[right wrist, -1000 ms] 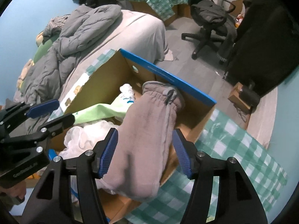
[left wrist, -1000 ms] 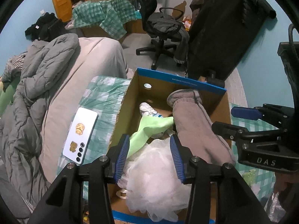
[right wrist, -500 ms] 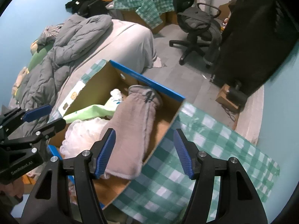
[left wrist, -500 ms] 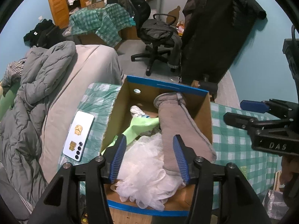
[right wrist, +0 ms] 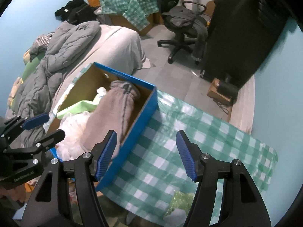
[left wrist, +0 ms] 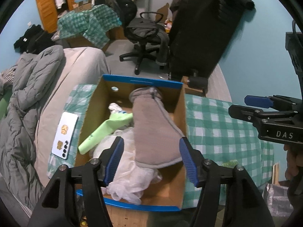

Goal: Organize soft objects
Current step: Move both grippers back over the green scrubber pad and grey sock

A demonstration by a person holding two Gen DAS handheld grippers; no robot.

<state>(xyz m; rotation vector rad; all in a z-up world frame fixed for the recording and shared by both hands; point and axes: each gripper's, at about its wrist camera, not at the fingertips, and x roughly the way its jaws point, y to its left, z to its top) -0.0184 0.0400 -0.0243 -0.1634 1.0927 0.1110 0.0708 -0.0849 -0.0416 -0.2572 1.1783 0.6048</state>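
Note:
A cardboard box (left wrist: 180,113) with blue rims stands on the green checked cloth (left wrist: 217,130). Inside it lie a grey-brown fleece garment (left wrist: 151,132), a light green cloth (left wrist: 102,130), crumpled clear plastic wrap (left wrist: 130,172) and a small white item (left wrist: 114,106). My left gripper (left wrist: 151,160) hangs above the box's near end, its jaws opening, with nothing pressed between them. My right gripper (right wrist: 145,155) stands open over the box's blue side wall (right wrist: 132,140) and the checked cloth (right wrist: 198,132), holding nothing. The fleece garment (right wrist: 111,115) also shows in the right wrist view.
A white phone (left wrist: 65,135) lies on the cloth left of the box. A bed with a grey quilt (left wrist: 28,98) runs along the left. Beyond the box stand an office chair (left wrist: 145,43) and a dark hanging coat (left wrist: 204,28). A crumpled green bag (right wrist: 180,202) lies near the cloth's front edge.
Both grippers have risen and drawn back from the box, so the box looks smaller. The left jaws have spread wider. The right gripper has slid right, off the fleece garment, over the checked cloth.

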